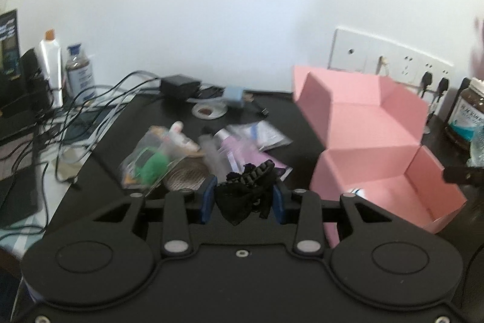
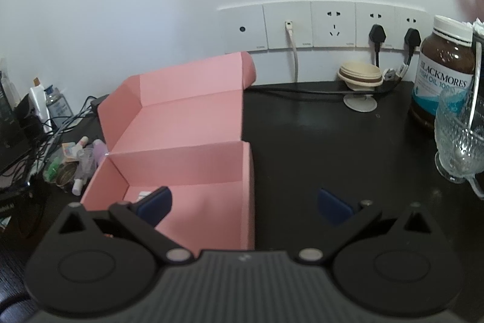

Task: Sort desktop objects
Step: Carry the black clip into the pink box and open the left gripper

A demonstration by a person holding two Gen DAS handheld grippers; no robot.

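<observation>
My left gripper (image 1: 243, 200) is shut on a black hair claw clip with a bow (image 1: 245, 189) and holds it above the black desk, left of the open pink cardboard box (image 1: 372, 147). Behind the clip lies a pile of small items (image 1: 193, 153): clear bags, a green fuzzy thing, a purple tube, sachets, a round tin. My right gripper (image 2: 243, 203) is open and empty, its left finger over the pink box (image 2: 187, 147) front compartment, where a small white item (image 2: 142, 195) lies. The pile also shows in the right wrist view (image 2: 75, 159), left of the box.
Tangled cables (image 1: 75, 111), a black adapter (image 1: 178, 85) and two bottles (image 1: 65, 71) stand at the back left. A fish oil jar (image 2: 444, 71), a glass cup (image 2: 459, 138) and a beige stand (image 2: 360, 77) sit at the right. Wall sockets (image 2: 332, 26) are behind.
</observation>
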